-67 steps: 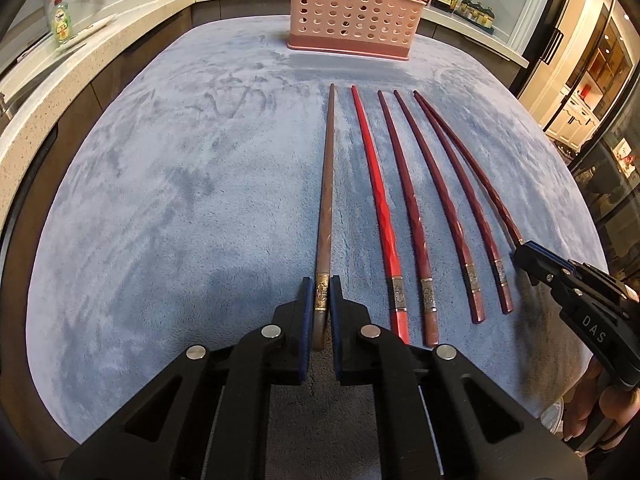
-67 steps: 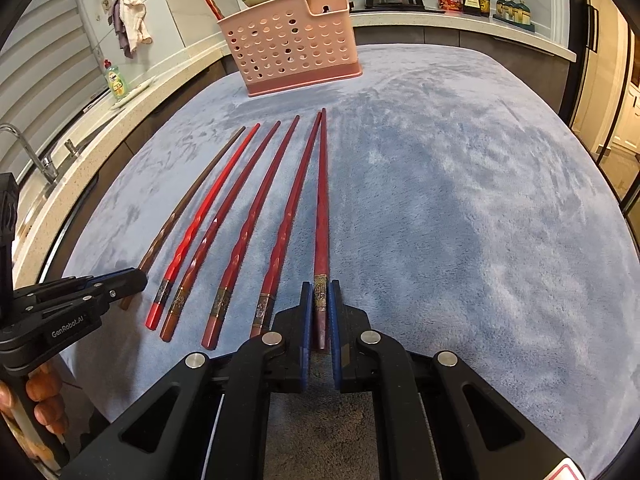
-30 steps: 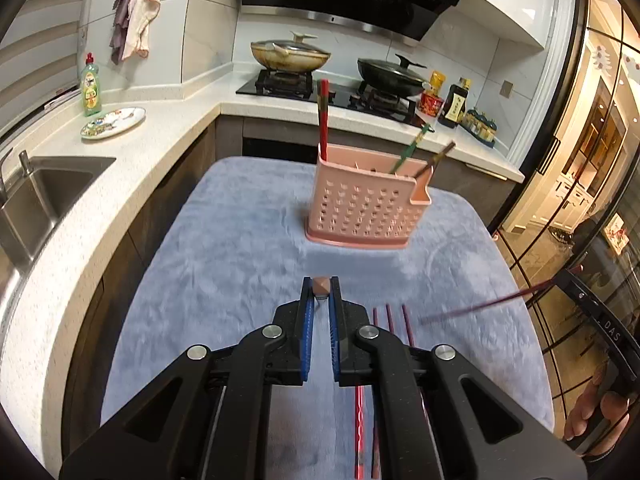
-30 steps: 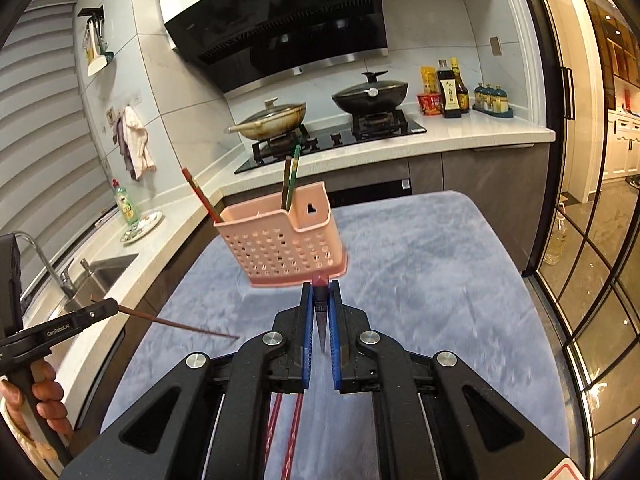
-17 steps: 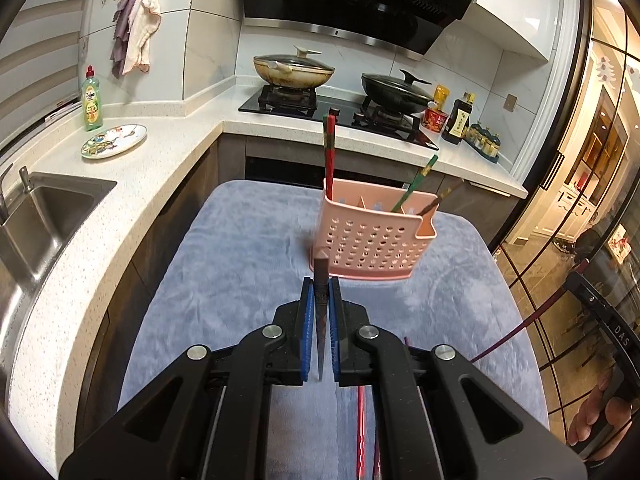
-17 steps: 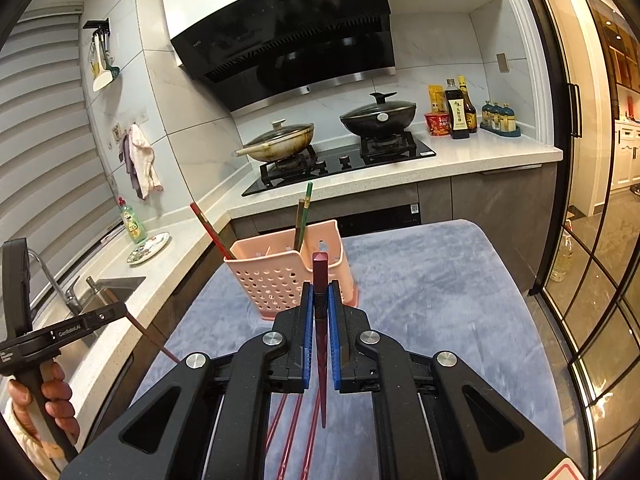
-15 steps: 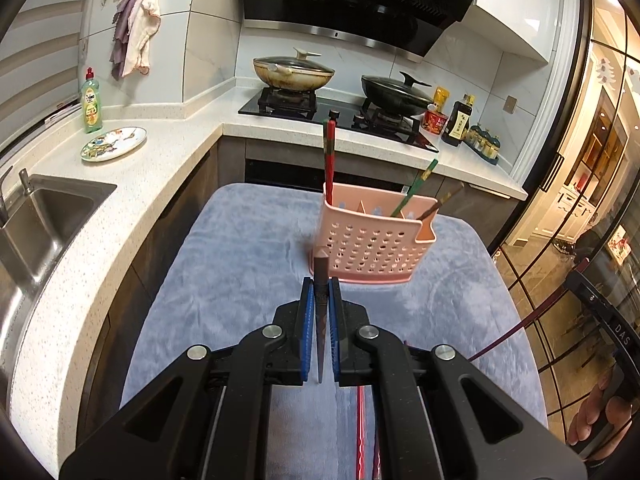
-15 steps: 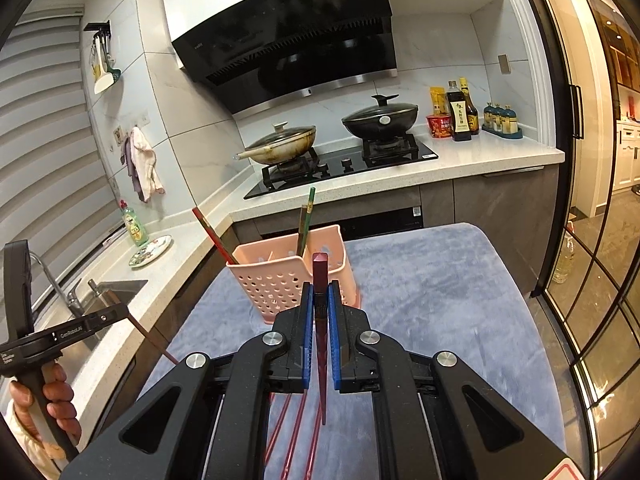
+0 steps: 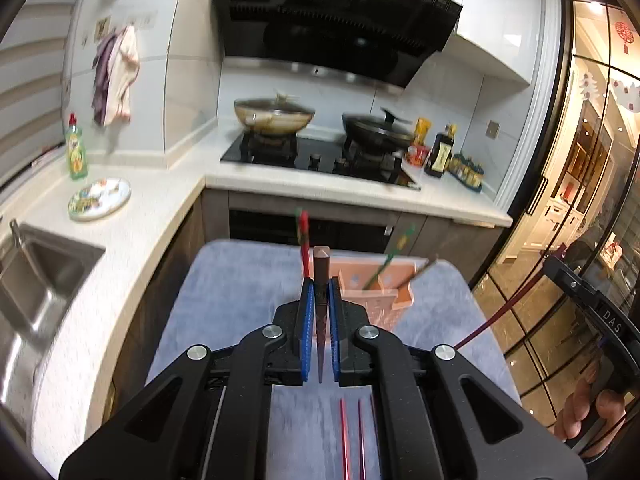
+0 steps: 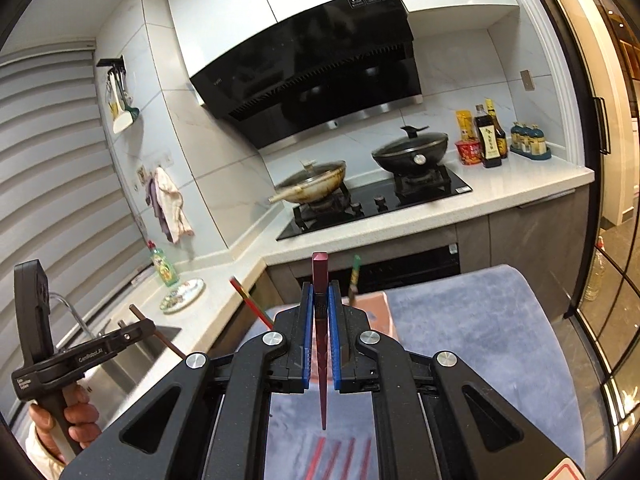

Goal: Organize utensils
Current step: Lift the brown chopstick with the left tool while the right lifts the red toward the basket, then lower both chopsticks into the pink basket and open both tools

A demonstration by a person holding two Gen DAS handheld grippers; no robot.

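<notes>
Left gripper (image 9: pixel 321 312): jaws closed on a brown chopstick (image 9: pixel 321 280), held upright, blunt end up, thin tip pointing down below the blue pads. It sits in the air above the grey-blue cloth on the tabletop (image 9: pixel 240 280), just in front of the pink utensil basket (image 9: pixel 384 292).

Right gripper (image 10: pixel 321 320): jaws closed on a dark red chopstick (image 10: pixel 321 320), also upright with its thick end up and its point hanging below the pads. The pink basket shows in the right wrist view only as a strip behind the fingers.

Basket contents, left wrist view: a red chopstick (image 9: pixel 304 236) standing near vertical at the left side, a green-handled one (image 9: pixel 390 256) leaning right, and another thin stick leaning further right; motion blur hides detail.

On the cloth below the left gripper, red chopsticks (image 9: pixel 344 440) lie roughly parallel, well short of the basket. The right wrist view shows four of them, blurred.

Background: hob with two lidded pans (image 9: pixel 274 114), sauce bottles, a sink (image 9: pixel 36 272) at left, a green detergent bottle (image 9: pixel 76 148), a patterned plate (image 9: pixel 99 199).
</notes>
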